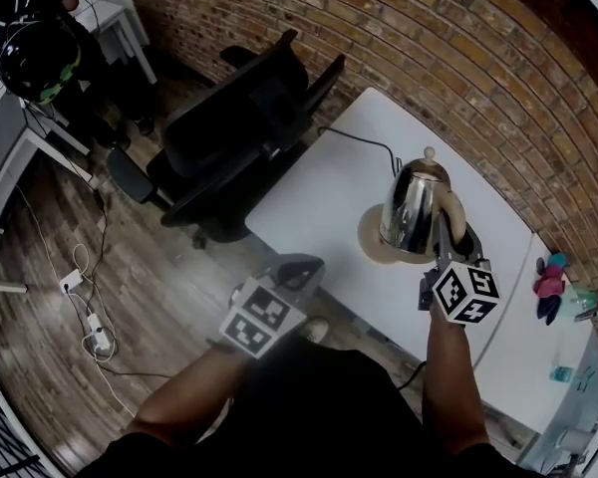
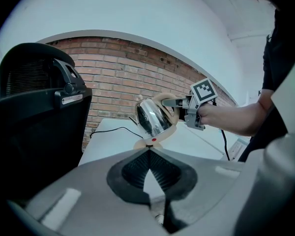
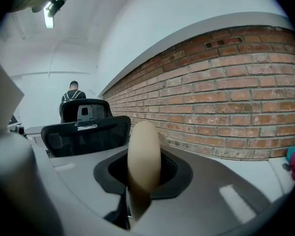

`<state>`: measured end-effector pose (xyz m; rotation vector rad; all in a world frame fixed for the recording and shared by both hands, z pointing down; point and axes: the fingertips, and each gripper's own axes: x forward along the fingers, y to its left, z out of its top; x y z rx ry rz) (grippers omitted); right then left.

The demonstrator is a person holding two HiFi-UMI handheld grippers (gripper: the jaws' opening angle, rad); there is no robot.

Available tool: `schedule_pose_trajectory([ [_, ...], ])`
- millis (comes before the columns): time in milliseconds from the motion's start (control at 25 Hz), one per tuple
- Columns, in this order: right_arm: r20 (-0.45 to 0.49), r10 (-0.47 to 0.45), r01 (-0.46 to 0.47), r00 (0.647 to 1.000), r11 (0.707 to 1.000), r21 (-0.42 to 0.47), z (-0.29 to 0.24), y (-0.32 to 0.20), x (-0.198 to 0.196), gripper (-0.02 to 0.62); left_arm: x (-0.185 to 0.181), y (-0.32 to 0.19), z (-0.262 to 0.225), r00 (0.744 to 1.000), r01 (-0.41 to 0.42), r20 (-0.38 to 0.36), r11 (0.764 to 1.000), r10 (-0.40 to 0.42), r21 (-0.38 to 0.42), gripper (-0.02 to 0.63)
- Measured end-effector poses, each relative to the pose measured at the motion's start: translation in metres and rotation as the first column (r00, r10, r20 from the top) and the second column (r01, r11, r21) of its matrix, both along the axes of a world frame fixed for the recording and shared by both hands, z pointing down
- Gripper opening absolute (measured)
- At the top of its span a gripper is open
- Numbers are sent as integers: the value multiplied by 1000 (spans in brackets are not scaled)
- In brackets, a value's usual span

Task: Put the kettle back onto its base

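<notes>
Where the polished steel kettle [image 1: 416,205] hangs tilted over its round beige base [image 1: 371,239] on the white table [image 1: 319,197], the right gripper [image 1: 448,229], forearm extended, pinches its smooth, curved beige handle [image 3: 143,156]. Off the table's near edge, the left gripper [image 1: 297,270] has its ribbed jaws pressed together, empty.

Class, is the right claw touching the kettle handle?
Touching. The right gripper view shows the right claw clamped on the beige kettle handle.
</notes>
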<state>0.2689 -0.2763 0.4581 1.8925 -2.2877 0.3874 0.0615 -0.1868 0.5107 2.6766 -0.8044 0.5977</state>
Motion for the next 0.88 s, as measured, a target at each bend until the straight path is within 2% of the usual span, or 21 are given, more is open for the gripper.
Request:
schedule_pose_trajectory([
  [440, -29, 4, -4, 1000, 1000, 10, 33, -37, -12, 89, -9, 3, -4, 1000, 8, 16, 1000, -8, -1, 0],
  [720, -44, 27, -25, 999, 999, 44, 36, -39, -10, 89, -16, 4, -4, 999, 17, 31, 1000, -17, -2, 0],
  [880, -50, 17, -16, 999, 1000, 22, 38, -34, -12, 94, -17, 5, -4, 999, 13, 32, 1000, -13, -4, 0],
])
